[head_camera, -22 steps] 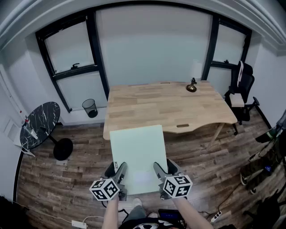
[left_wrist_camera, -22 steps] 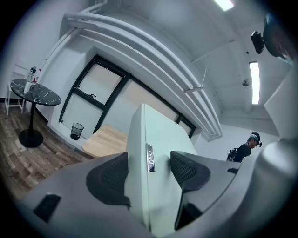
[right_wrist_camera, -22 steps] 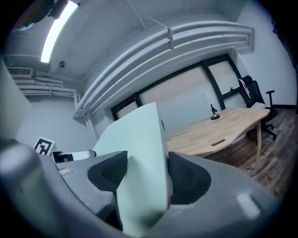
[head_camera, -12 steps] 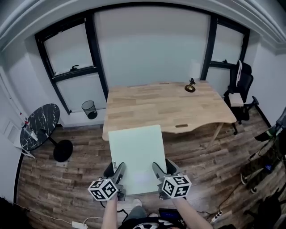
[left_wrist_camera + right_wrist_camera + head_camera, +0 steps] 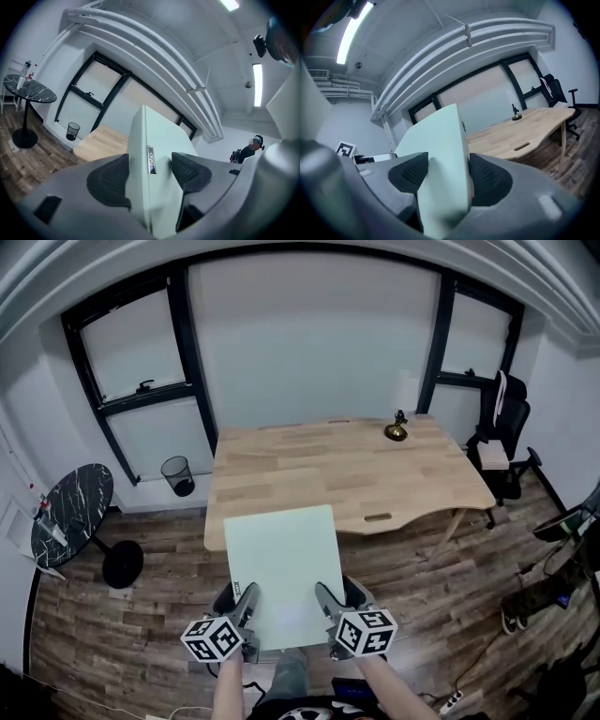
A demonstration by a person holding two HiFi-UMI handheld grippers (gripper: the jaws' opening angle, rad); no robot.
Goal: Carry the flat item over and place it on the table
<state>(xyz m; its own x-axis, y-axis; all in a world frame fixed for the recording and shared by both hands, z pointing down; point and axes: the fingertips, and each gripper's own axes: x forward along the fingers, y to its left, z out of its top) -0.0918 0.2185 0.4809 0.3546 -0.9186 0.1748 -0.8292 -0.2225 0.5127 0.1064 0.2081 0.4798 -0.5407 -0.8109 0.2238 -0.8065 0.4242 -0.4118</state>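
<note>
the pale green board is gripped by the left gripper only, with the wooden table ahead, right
Not only the left: the right gripper also has its jaws shut on the pale green board, as the right gripper view shows, and the left gripper grips it too. The wooden table is indeed ahead.

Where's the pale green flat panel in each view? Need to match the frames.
Head view: panel lower centre, over the floor.
Left gripper view: panel centre, edge-on, clamped by the left gripper.
Right gripper view: panel centre, clamped by the right gripper.
Shared landmark: the wooden table, beyond the panel in all three.
</note>
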